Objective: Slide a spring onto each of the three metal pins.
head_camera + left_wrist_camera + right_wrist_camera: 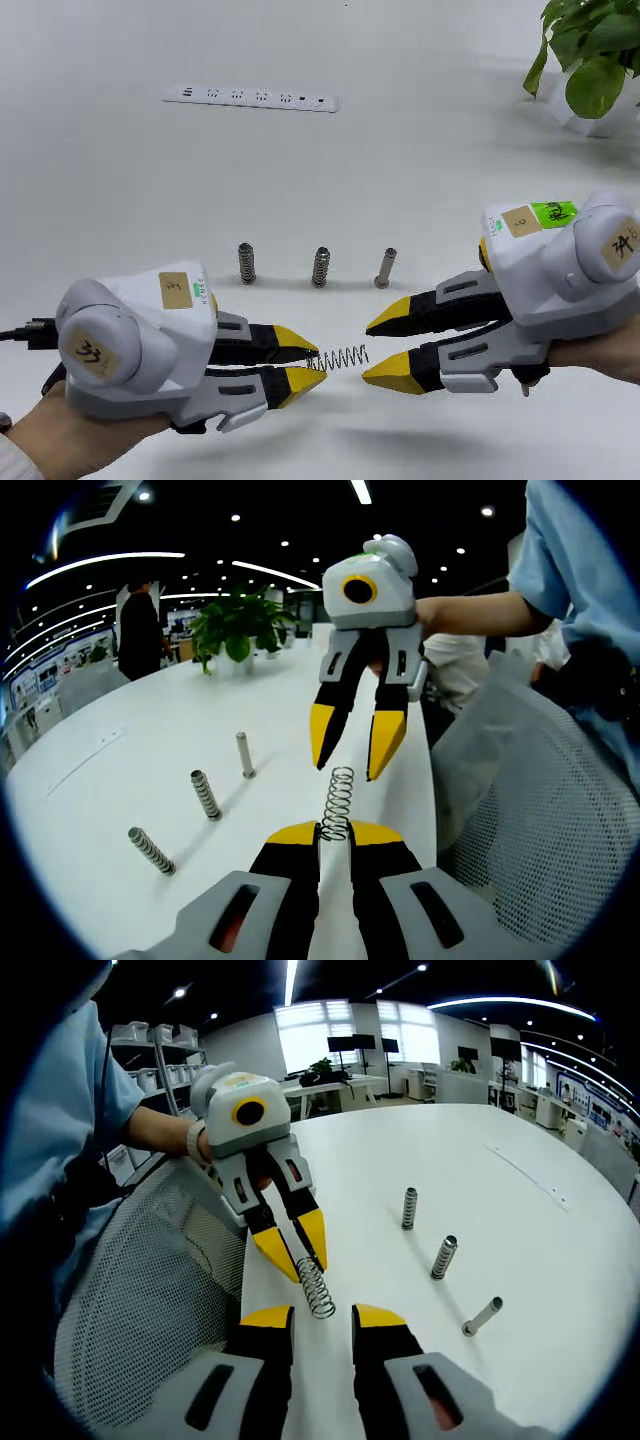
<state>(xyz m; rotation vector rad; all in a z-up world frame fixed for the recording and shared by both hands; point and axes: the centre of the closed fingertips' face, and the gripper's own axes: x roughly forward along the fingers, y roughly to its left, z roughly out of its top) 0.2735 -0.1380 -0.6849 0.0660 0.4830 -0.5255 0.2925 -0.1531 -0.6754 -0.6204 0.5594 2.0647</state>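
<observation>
The spring (342, 358), clamped by one end in the jaws of the left gripper (312, 365) and jutting toward 3 o'clock above the counter (120, 180), looks light, bendy and apt to flick away, so the right gripper (368, 353), jaws apart at its free end, should pinch gently there, with the bare pin (385, 268) at 1 o'clock.

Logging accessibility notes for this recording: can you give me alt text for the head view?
The left gripper holds a spring by one end, its free end pointing at the open right gripper. Behind them on the white table stand three pins, two wearing springs, the right one bare.
</observation>
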